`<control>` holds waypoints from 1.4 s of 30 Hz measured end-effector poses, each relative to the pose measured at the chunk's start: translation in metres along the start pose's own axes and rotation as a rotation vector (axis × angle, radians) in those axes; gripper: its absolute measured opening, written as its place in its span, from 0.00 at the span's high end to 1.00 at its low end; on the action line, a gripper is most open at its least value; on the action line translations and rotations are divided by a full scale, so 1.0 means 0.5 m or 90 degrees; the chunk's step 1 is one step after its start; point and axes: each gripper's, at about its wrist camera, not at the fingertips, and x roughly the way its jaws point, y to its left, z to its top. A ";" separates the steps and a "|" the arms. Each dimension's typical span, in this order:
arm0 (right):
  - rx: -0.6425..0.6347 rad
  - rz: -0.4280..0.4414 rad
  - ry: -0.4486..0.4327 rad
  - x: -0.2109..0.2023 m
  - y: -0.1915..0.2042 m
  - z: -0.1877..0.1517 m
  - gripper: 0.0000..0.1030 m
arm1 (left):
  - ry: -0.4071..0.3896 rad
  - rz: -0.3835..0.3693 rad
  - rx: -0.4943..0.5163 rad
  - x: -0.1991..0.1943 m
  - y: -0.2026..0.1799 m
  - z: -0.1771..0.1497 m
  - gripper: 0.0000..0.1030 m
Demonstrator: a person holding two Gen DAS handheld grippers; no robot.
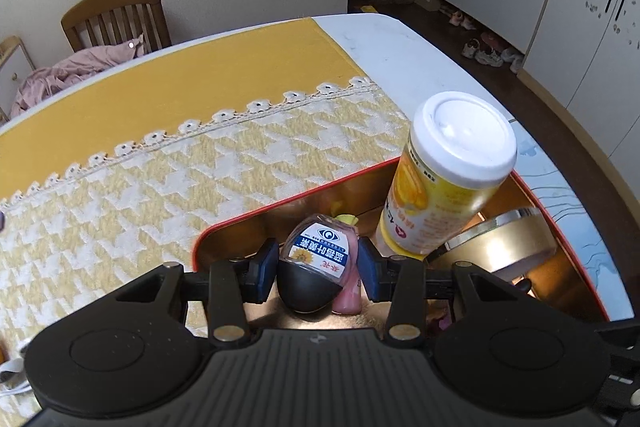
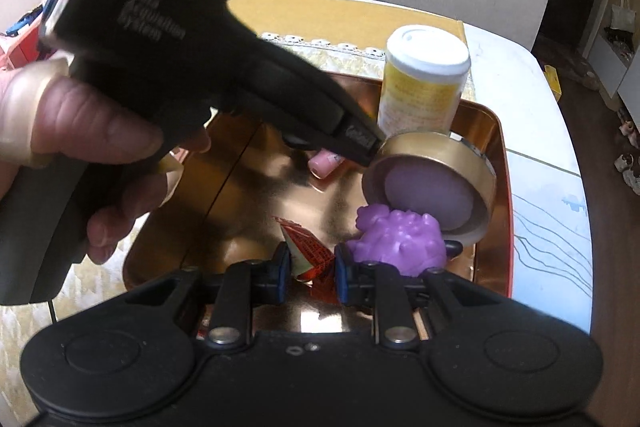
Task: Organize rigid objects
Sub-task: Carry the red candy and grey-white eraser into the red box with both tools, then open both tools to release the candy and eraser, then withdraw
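My left gripper (image 1: 318, 267) is shut on a small bottle (image 1: 316, 255) that has a blue-and-white label and a black rounded end. It hangs over the near-left corner of a gold tray with a red rim (image 1: 280, 203). A pink little bottle (image 1: 348, 297) lies just behind it. My right gripper (image 2: 311, 267) is shut on a red-and-white pointed packet (image 2: 310, 247) low over the tray floor (image 2: 256, 195). A purple toy (image 2: 400, 243), a gold round tin (image 2: 432, 183), the pink bottle (image 2: 326, 163) and a yellow bottle with a white cap (image 2: 424, 83) rest in the tray.
A person's hand (image 2: 80, 139) holds the left gripper's handle across the right wrist view. The tray sits on a yellow houndstooth cloth (image 1: 160, 195) over a white table (image 1: 400, 59). A wooden chair (image 1: 116, 15) with pink fabric stands behind, and white cabinets (image 1: 560, 7) line the wall.
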 end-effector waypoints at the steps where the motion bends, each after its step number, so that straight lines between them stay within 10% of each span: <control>1: -0.002 -0.002 0.000 0.000 0.003 -0.004 0.79 | 0.001 -0.003 -0.002 0.002 0.000 0.000 0.60; 42: 0.128 0.005 -0.072 -0.147 -0.024 -0.033 0.42 | -0.062 -0.085 -0.018 -0.190 0.050 -0.072 0.60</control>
